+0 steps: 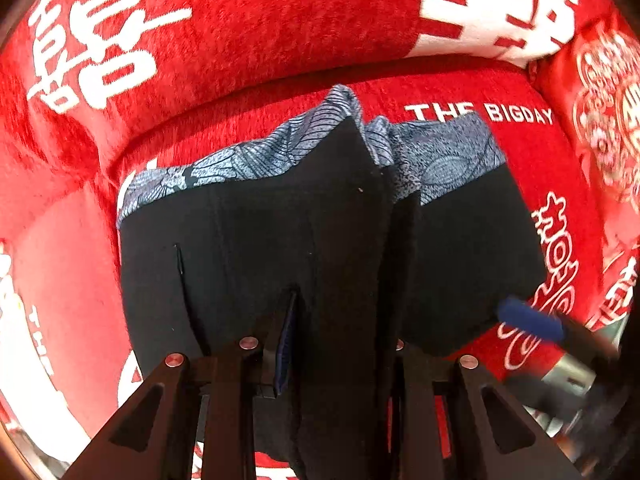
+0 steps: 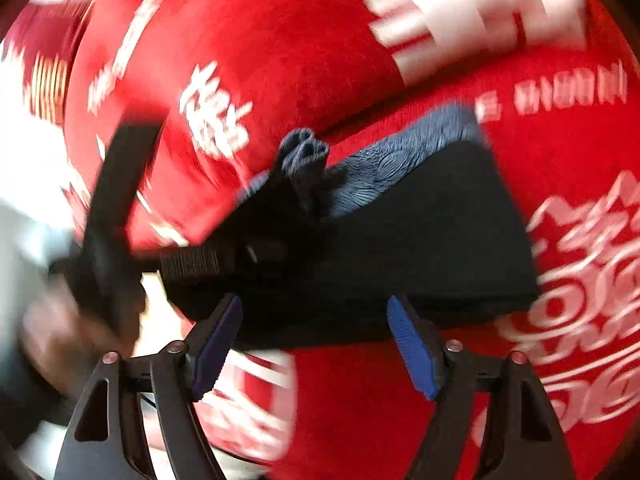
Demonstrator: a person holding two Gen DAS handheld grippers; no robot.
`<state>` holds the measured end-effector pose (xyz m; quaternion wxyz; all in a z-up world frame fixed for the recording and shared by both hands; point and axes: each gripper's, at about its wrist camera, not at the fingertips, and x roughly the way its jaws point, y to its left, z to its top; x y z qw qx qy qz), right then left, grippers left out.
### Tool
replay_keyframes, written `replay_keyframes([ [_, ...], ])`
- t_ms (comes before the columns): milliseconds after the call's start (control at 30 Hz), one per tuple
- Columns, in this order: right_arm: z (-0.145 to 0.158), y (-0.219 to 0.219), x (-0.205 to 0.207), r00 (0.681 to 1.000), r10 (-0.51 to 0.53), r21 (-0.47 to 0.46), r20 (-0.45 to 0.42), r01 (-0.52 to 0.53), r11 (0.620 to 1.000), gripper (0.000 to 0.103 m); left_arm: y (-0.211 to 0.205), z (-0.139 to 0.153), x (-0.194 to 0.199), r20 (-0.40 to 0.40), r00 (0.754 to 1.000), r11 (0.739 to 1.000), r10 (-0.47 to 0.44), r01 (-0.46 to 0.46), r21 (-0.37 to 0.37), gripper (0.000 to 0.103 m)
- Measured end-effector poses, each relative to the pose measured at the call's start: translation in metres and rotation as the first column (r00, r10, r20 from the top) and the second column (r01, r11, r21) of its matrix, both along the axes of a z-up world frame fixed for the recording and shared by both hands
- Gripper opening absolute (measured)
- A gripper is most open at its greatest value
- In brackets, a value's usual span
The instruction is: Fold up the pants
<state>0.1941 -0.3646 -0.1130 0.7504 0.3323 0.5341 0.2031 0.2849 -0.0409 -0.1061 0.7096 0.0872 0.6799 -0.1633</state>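
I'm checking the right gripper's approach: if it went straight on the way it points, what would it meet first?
Most likely the near edge of the black pants, just ahead of the right gripper, whose open jaws hold nothing. The picture is blurred, so depth is uncertain.

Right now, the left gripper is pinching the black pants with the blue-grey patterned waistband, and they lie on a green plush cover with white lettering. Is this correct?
Not quite: the plush cover is red, not green, as the left wrist view shows. The rest stands: the left gripper pinches the black pants with the blue-grey patterned waistband.
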Motion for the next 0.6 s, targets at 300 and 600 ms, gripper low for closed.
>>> replay_keyframes([
  [300, -0.017, 0.025, 0.095, 0.992, 0.033, 0.246, -0.123, -0.002, 0.969, 0.080, 0.007, -0.002, -0.009, 0.056, 0.997, 0.998, 0.043, -0.041, -0.037, 0.027],
  [600, -0.064, 0.066, 0.125, 0.959, 0.107, 0.320, -0.262, -0.018, 0.947, 0.071, 0.012, -0.001, -0.016, 0.087, 0.995, 0.996, 0.047, -0.039, -0.086, 0.027],
])
